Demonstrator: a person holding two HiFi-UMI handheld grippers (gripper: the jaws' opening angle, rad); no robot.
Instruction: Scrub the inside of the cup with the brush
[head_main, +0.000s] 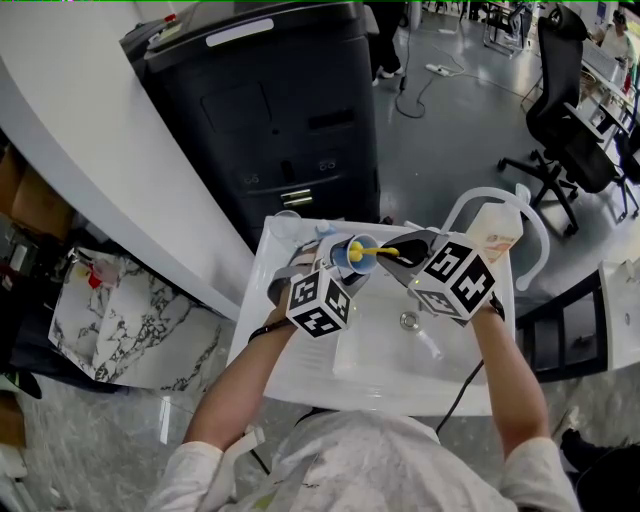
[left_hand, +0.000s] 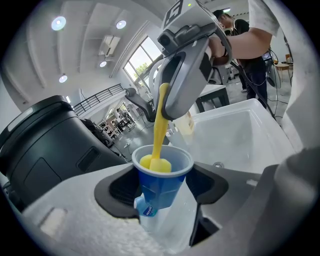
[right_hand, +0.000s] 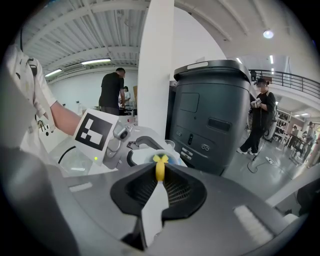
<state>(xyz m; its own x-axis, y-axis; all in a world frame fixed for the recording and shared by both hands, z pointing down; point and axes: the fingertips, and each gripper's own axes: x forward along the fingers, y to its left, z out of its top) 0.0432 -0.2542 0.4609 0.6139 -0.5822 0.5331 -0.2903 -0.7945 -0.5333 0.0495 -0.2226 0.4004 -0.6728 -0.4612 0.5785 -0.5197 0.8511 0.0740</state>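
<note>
We see the left gripper (left_hand: 162, 200) clenched around a blue cup (left_hand: 161, 182), held above a white sink (head_main: 292, 362). The right gripper (right_hand: 159, 189) grasps the yellow brush (left_hand: 159, 127) by its handle, with the brush head down inside the cup.

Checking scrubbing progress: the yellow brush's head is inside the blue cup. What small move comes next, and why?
Probably the right tongs should ease the yellow brush deeper, since its sponge head sits just inside the rim of the blue cup, while the left tongs grip the cup above the white sink.
</note>
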